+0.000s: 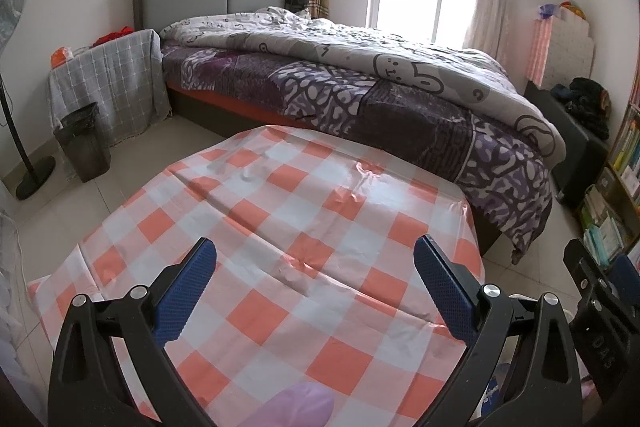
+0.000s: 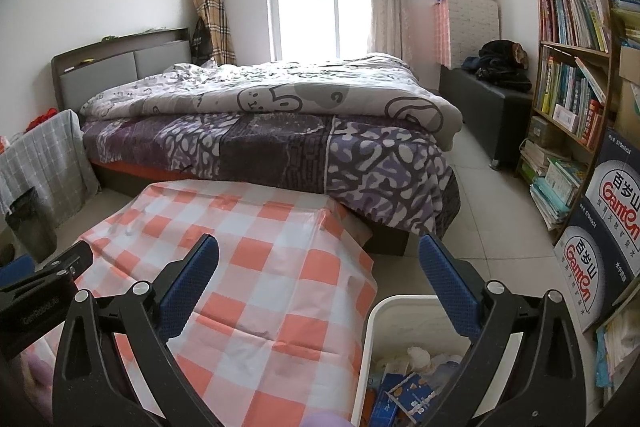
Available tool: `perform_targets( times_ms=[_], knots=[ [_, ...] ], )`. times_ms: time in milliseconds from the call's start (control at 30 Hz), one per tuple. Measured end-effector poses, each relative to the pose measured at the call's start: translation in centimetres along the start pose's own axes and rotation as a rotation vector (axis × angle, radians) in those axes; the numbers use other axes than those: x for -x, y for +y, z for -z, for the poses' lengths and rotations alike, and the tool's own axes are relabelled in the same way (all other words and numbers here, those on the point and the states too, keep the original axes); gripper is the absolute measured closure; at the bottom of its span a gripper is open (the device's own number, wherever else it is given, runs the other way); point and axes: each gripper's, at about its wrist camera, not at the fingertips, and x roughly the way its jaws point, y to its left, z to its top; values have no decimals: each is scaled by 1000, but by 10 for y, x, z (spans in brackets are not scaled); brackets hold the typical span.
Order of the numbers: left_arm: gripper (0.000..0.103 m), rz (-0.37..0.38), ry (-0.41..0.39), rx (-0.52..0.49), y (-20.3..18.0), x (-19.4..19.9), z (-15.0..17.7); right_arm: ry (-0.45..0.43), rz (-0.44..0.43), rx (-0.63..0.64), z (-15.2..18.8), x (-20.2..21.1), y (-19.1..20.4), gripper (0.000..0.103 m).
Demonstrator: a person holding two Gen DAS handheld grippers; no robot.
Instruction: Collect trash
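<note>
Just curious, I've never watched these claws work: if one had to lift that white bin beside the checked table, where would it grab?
Probably the white bin's rim, from above: it stands upright and open-topped, trash inside, and the thin rim should fit the open right claw.

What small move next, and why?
Probably dip the left claw toward the soft lilac item at the near edge of the orange-and-white checked tablecloth: both claws are open and empty, and the white plastic bin already holds trash.
</note>
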Motion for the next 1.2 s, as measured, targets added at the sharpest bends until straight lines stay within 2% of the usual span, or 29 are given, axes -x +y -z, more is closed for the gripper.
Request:
perform_targets(
  times_ms=[1200],
  knots=[
    [7, 2, 6, -3, 2, -3, 0, 8, -2, 1, 1, -1, -1, 7]
  ],
)
